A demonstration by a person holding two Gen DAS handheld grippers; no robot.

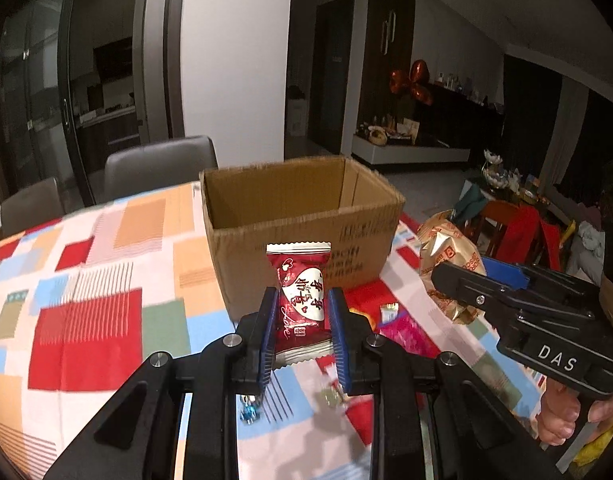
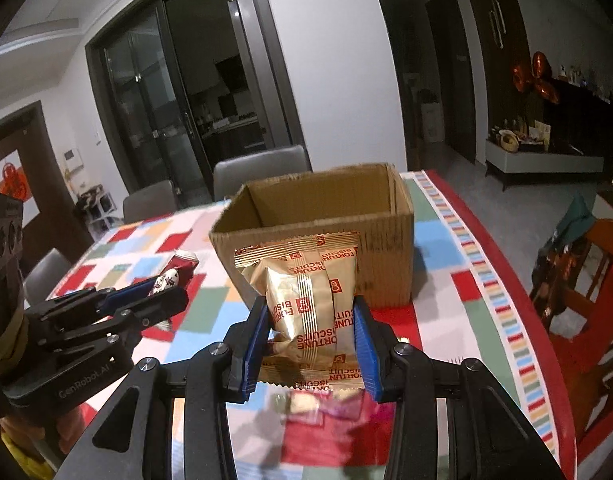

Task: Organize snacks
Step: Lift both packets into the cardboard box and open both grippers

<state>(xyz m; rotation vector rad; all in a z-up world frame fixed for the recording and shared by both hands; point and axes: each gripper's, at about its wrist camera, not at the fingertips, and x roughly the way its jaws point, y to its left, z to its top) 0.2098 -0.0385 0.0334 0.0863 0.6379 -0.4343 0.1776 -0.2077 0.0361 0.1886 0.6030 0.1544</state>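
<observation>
Looming beyond both held snacks, cardboard box (image 1: 298,216) on patterned tablecloth (image 1: 86,280)

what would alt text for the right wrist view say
The right gripper holds a gold Fortune Biscuits packet in front of an open cardboard box on a patchwork tablecloth; the left gripper holds a red snack beside it.

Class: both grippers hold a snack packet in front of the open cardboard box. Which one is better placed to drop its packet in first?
Neither clearly. The left gripper grips a red heart-printed packet and the right gripper a gold biscuit packet; both face the brown cardboard box.
</observation>
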